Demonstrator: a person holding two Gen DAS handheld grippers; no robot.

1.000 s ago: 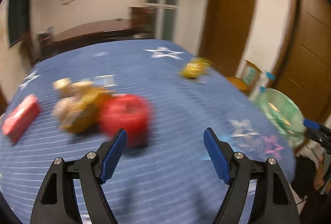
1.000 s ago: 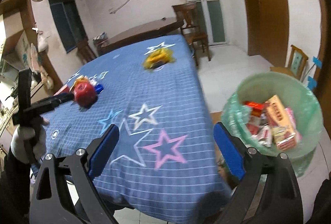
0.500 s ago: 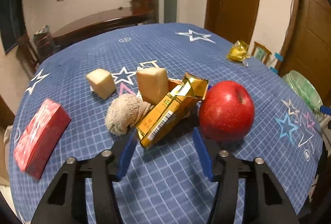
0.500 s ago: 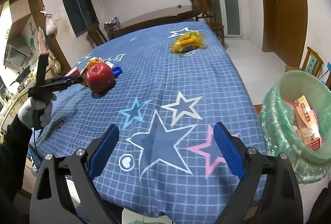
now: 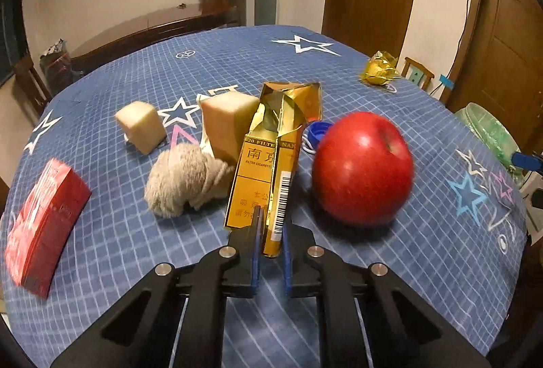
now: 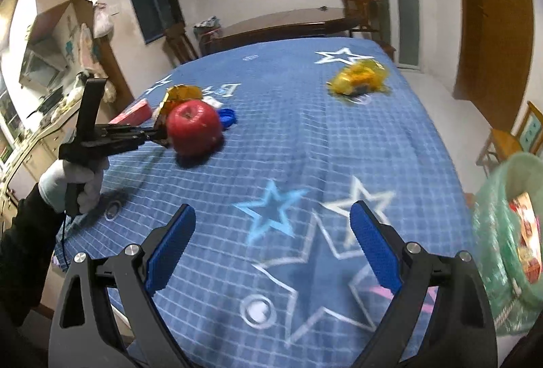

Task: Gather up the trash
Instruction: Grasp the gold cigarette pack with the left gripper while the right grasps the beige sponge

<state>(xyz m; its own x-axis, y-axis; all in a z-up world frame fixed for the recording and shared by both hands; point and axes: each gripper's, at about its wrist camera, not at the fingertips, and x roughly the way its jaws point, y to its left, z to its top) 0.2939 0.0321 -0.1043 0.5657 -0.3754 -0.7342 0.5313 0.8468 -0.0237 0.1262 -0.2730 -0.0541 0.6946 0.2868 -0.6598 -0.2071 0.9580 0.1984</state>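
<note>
Gold cigarette pack (image 5: 271, 164), torn open at its top, stood propped near the table's (image 5: 339, 317) left edge, pinched at its lower end between the blue pads of the left gripper (image 5: 270, 240), just closed on it. Flanked closely by a red apple (image 5: 363, 167), a ball of beige yarn (image 5: 183, 179) and two pale blocks (image 5: 225, 122), with a red box (image 5: 42, 222) nearer that edge and a yellow wrapper (image 6: 359, 77) toward the far right corner. Held wide apart and empty over the near edge, the right gripper (image 6: 273, 245), beside a green-lined bin (image 6: 502, 232) off the right side.
</note>
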